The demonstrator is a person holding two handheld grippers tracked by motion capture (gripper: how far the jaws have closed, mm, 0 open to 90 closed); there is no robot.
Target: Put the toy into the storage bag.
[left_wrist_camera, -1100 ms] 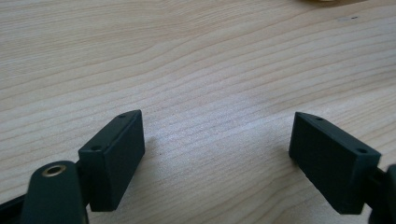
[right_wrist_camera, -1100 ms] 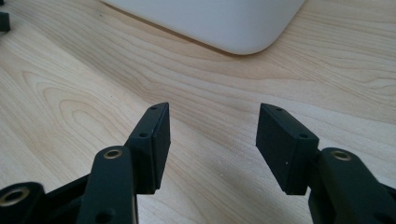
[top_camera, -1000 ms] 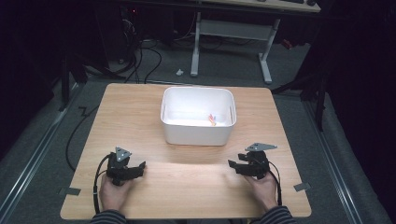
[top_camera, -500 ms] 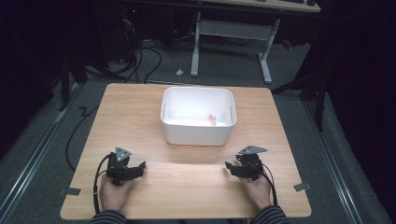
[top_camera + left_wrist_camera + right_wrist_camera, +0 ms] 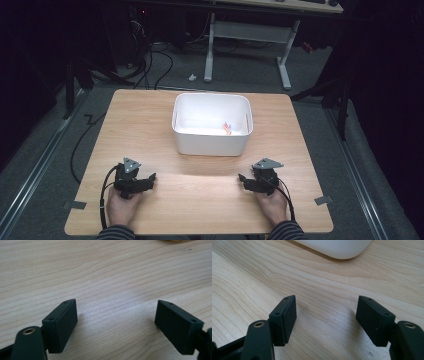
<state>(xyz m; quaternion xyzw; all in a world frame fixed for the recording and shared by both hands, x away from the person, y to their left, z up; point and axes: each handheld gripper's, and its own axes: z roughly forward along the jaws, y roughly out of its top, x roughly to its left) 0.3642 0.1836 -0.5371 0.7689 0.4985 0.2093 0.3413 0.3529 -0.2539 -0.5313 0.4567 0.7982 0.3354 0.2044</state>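
A white plastic tub stands at the middle of the wooden table, toward its far side. Small pink and orange pieces lie inside it near the right wall. My left gripper rests low on the near left of the table, pointing right, jaws open over bare wood. My right gripper sits at the near right, pointing left. Its jaws have just been opening and stand apart with nothing between them. The tub's rounded lower corner lies beyond them.
Grey tape tabs mark the table's near left and near right edges. A black cable loops from the left gripper. Beyond the table are floor cables and a white desk frame.
The right gripper has sunk toward the tabletop and drifted a little left and nearer the person, with its jaws spread wider. The left gripper has stayed put.
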